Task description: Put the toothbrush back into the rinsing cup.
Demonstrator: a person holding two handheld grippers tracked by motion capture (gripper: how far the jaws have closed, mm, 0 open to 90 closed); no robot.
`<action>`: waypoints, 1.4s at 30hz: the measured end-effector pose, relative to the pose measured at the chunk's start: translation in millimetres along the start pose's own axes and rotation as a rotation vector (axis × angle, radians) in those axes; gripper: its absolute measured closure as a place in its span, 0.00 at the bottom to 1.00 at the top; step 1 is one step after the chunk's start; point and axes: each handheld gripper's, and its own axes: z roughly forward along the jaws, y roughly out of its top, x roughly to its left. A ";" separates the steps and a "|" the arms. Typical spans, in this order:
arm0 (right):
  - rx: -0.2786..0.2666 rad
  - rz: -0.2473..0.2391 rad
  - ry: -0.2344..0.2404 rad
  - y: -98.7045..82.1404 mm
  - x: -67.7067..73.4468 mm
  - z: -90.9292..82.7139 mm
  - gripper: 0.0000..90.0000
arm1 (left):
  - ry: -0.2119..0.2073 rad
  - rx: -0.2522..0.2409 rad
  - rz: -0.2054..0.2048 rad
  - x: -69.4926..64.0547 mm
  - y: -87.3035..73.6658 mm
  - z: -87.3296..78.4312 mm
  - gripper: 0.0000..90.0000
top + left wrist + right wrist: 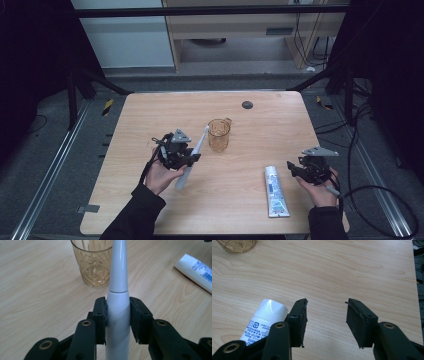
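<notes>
Toothbrush aimed at the cup

Left gripper (pixel 117 320) clamps the white toothbrush (pixel 118 290) just short of the amber cup (pixel 93 262), likely for dropping in; right gripper (pixel 325 320) gapes empty beside the toothpaste tube (pixel 263 320) (beyond the cup).

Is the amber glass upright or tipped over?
Upright. The amber glass stands on its base on the table, its open mouth facing up.

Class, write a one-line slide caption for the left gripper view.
Left gripper clamps a white electric toothbrush, pointing toward the amber glass cup.
</notes>
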 end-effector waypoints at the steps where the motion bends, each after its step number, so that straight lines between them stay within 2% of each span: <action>1: -0.001 0.002 0.000 0.0 -0.1 -0.3 0.56 | 0.007 -0.011 -0.002 0.9 0.0 -1.2 0.75; 12: -0.018 0.005 -0.022 -2.4 -2.2 1.9 0.52 | 0.093 -0.139 -0.034 12.0 3.0 -15.1 0.75; 15: -0.023 0.008 -0.027 -3.0 -2.9 2.0 0.51 | 0.106 -0.164 -0.051 16.6 6.1 -17.0 0.75; 24: -0.050 0.012 -0.034 -4.5 -5.3 1.4 0.48 | 0.129 -0.241 -0.091 25.4 21.6 -13.3 0.75; 29: -0.055 0.004 -0.038 -5.2 -5.1 2.5 0.47 | 0.141 -0.308 -0.123 30.4 32.7 -12.2 0.75; 37: -0.061 0.000 -0.040 -5.7 -4.3 3.3 0.47 | 0.150 -0.422 -0.149 36.4 48.1 -9.3 0.75; 42: -0.067 -0.009 -0.046 -6.2 -5.2 3.6 0.46 | 0.178 -0.453 -0.159 42.4 57.2 -4.1 0.75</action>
